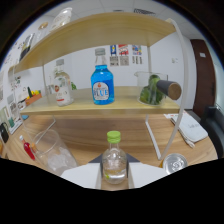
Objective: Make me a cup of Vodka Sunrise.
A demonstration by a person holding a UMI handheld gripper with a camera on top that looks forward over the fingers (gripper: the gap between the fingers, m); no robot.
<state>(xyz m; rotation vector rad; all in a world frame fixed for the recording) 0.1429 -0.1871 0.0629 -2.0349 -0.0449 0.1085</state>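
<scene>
A small clear bottle with a green cap stands upright between my fingers, with a little clear liquid at its bottom. My gripper is shut on it, and the white pads press its lower sides. Just left of the fingers stands a clear glass with ice. Beyond them, a wooden shelf carries a blue bottle, a clear bottle with a red label and a green bottle with a cork end lying on its side.
A silver can top shows just right of the fingers. A white device lies on the wooden table to the right. A small red object sits left of the glass. White shelf legs stand behind the bottle.
</scene>
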